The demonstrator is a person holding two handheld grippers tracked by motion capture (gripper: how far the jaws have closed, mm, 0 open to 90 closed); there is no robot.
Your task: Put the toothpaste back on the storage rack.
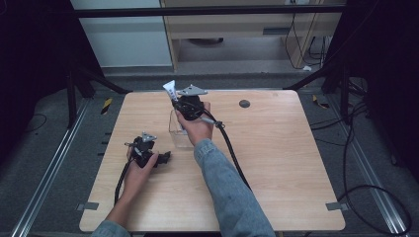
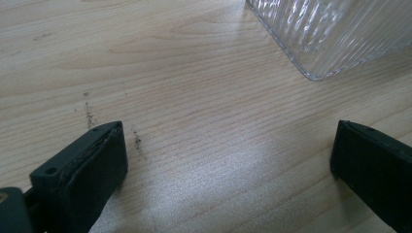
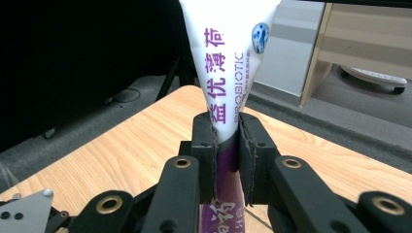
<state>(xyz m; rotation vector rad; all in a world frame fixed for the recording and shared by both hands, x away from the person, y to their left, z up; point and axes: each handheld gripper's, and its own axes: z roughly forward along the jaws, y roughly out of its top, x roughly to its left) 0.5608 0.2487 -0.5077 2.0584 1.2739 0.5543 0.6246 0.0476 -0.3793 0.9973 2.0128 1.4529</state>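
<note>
We clamp the white-and-purple squeezable toothpaste tube (image 3: 226, 73) in our right gripper (image 3: 226, 145), above the clear ribbed plastic box (image 1: 184, 132) (presumably its destination). At eight o'clock, our left gripper (image 1: 148, 150) rests wide and empty.

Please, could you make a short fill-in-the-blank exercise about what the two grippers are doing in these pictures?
1. The right gripper is shut on a white and purple ____.
2. The left gripper has its jaws ____, with nothing between them.
3. The clear ribbed container stands on a ____ table.

Missing words: tube; open; wooden
</note>
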